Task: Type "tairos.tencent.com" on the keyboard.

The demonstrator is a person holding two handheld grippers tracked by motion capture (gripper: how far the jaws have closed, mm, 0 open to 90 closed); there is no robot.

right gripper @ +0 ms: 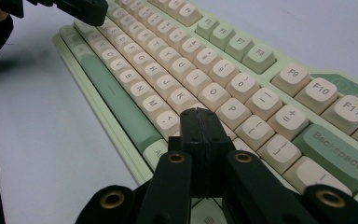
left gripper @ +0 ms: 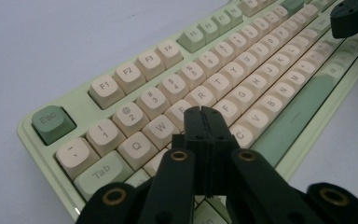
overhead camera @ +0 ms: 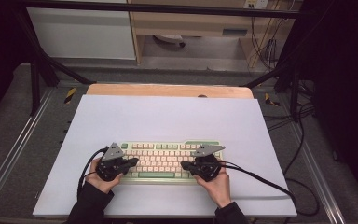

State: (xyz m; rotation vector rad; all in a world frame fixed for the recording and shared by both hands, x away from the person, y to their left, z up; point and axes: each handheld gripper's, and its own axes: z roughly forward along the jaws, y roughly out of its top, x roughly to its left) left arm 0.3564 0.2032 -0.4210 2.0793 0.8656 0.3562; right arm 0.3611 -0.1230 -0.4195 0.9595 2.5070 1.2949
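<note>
A pale green keyboard (overhead camera: 161,160) with cream and green keys lies on the white table sheet (overhead camera: 168,116), near the front edge. My left gripper (overhead camera: 133,162) is shut and hovers over the keyboard's left end; in the left gripper view its closed tips (left gripper: 203,112) sit above the letter keys near the keyboard (left gripper: 242,74) left side. My right gripper (overhead camera: 184,165) is shut too, over the right end; its tips (right gripper: 199,113) hang above the keys beside the L and P area of the keyboard (right gripper: 177,60). Nothing is held by either.
The white sheet covers a wooden table top (overhead camera: 168,89) whose far edge shows. Black cables (overhead camera: 270,183) trail off to the right from the right gripper. A metal frame (overhead camera: 42,65) and shelving stand beyond the table.
</note>
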